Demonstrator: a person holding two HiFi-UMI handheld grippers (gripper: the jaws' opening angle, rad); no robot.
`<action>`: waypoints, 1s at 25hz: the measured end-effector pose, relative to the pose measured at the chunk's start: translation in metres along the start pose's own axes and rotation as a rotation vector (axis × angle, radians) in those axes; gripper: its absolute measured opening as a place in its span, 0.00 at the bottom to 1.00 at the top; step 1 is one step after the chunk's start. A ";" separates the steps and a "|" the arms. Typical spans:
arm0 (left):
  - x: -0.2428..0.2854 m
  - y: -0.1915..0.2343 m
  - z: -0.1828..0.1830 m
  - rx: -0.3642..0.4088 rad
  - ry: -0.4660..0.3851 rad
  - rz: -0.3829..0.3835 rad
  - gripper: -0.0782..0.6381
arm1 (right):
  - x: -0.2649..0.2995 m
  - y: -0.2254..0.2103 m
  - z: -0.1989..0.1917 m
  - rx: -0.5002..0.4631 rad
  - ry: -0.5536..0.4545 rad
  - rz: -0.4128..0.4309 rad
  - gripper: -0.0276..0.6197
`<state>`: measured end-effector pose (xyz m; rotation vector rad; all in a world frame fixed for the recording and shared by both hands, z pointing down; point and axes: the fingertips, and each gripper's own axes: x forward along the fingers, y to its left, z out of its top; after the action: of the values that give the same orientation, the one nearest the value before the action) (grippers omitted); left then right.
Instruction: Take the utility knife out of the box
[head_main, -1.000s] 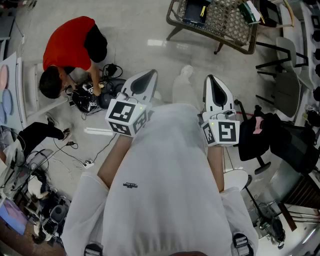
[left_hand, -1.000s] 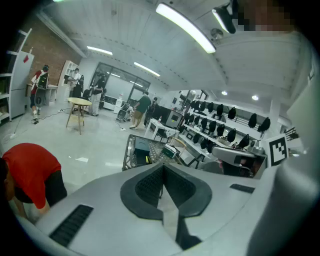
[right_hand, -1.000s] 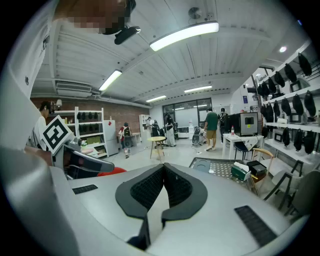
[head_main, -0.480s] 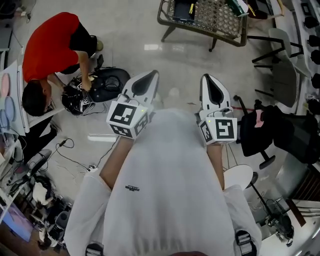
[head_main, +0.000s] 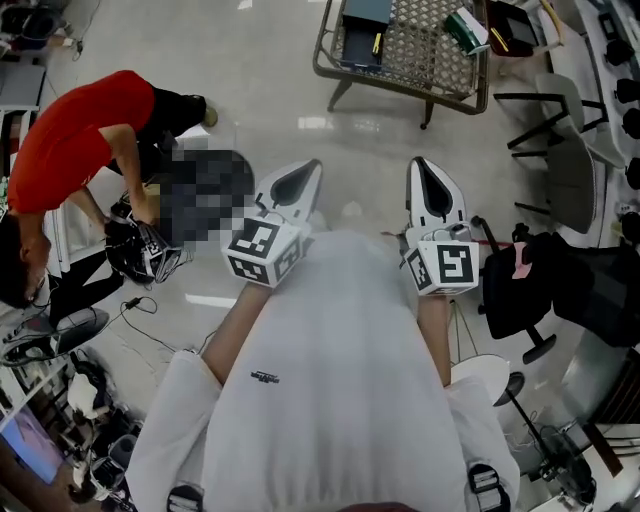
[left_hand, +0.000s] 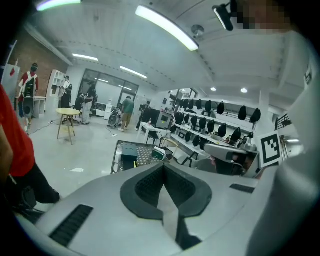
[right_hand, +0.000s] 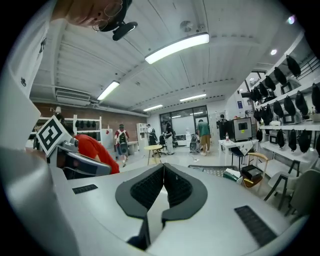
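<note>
Task not begun, by my judgement. The wire-mesh bench (head_main: 425, 50) stands well ahead of me across the open floor, with a dark box (head_main: 362, 20) at its left end, untouched. The knife is too small to make out, presumably inside that box. Left claw (head_main: 311, 169) and right claw (head_main: 419, 167) are both pressed together on nothing, held at my chest. Remaining: approach, reach in, lift the knife out.
</note>
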<state>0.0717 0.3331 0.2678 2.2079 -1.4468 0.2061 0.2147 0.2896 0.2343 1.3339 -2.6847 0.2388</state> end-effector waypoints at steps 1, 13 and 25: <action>0.005 -0.003 0.000 0.005 0.001 -0.002 0.11 | -0.002 -0.006 -0.001 0.003 -0.003 -0.005 0.04; 0.044 -0.024 0.006 0.011 0.005 0.039 0.11 | -0.004 -0.053 -0.011 0.033 0.008 0.033 0.04; 0.105 0.030 0.037 0.008 0.025 0.002 0.11 | 0.073 -0.073 -0.016 0.088 0.035 0.009 0.04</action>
<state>0.0849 0.2203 0.2846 2.2023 -1.4372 0.2395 0.2296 0.1926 0.2700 1.3289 -2.6799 0.3816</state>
